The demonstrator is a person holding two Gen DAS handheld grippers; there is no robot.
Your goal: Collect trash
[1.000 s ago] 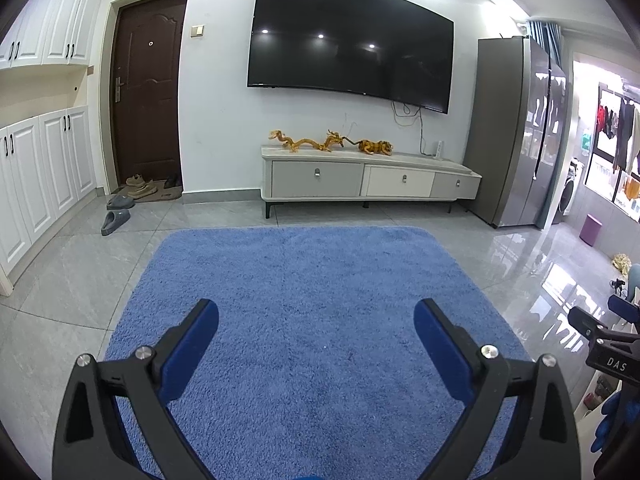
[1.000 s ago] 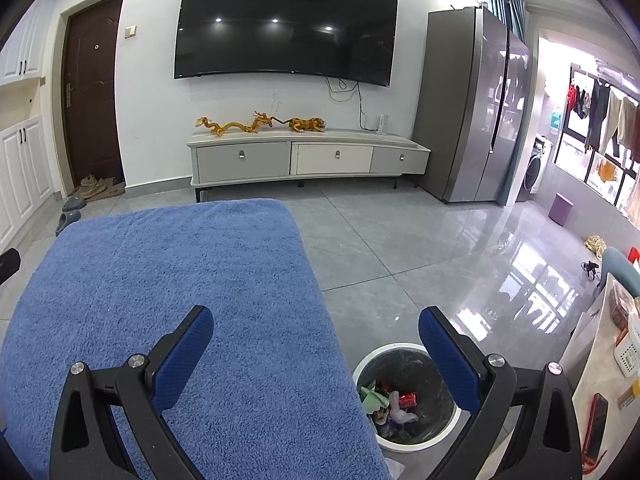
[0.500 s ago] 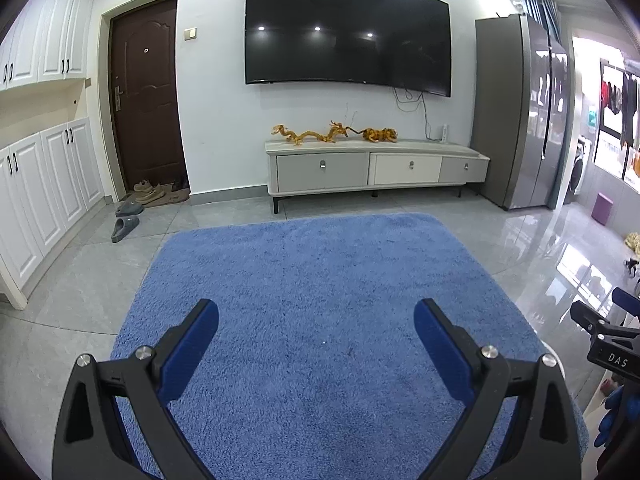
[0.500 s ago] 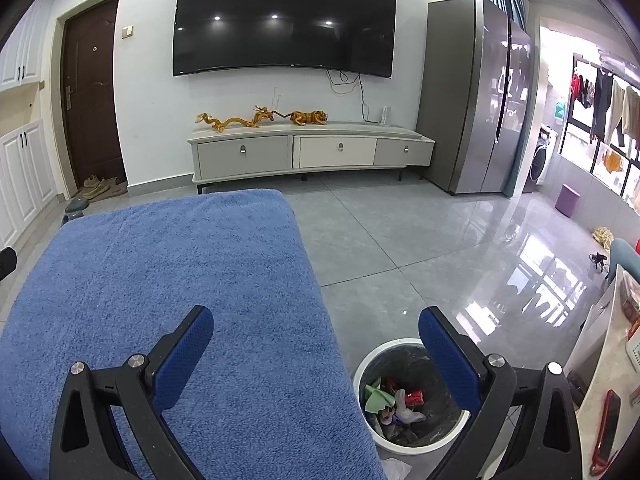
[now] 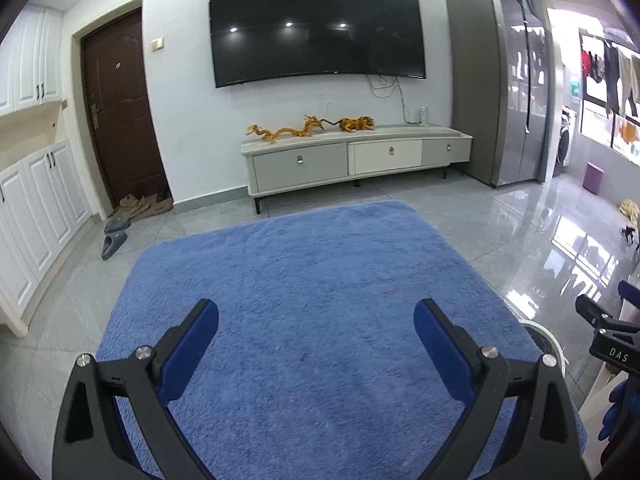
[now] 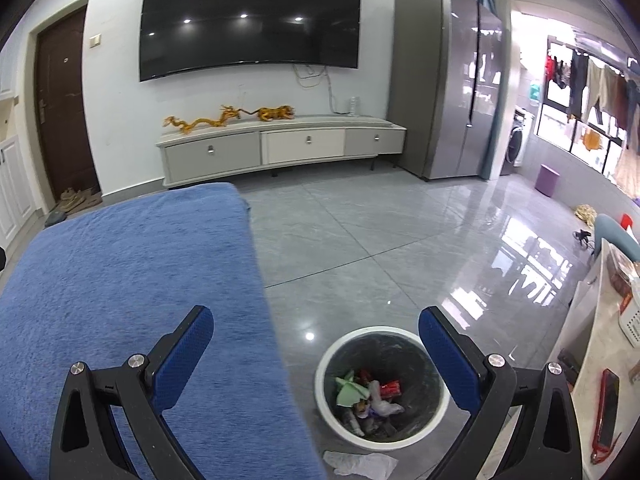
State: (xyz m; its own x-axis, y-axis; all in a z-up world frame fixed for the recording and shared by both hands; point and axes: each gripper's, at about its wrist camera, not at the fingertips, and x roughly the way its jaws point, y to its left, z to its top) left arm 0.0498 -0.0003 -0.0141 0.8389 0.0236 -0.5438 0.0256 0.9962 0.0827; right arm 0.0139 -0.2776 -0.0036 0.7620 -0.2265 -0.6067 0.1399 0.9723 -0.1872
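Right wrist view, trash bin [image 6: 384,384] nearer, tool [image 6: 316,350] spread

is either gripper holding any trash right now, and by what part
Nothing is held. The left hand-held gripper and the right hand-held gripper both stand open with nothing between their pads.
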